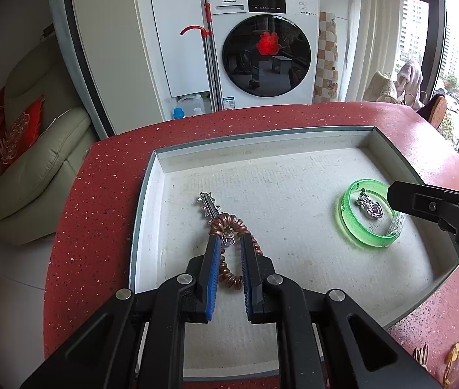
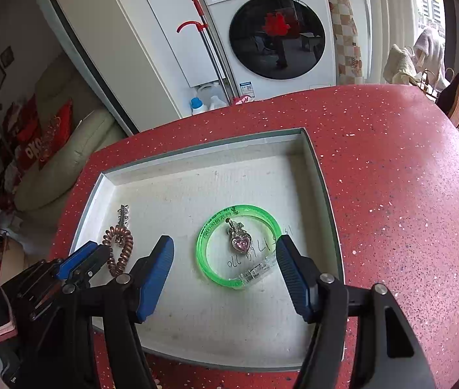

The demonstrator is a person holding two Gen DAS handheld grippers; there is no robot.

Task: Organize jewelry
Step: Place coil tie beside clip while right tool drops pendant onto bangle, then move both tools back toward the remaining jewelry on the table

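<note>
In the white tray on the red counter, left claw, narrowly spread, straddled the copper coil bracelet; right claw, wide apart, flanked the green bangle encircling a heart pendant.

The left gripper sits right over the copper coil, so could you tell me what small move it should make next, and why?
Probably close the left gripper. Its fingers already straddle the copper coil lying in the tray, with a small gap on each side, so closing should pinch it. The right gripper is open over the green bangle.
</note>
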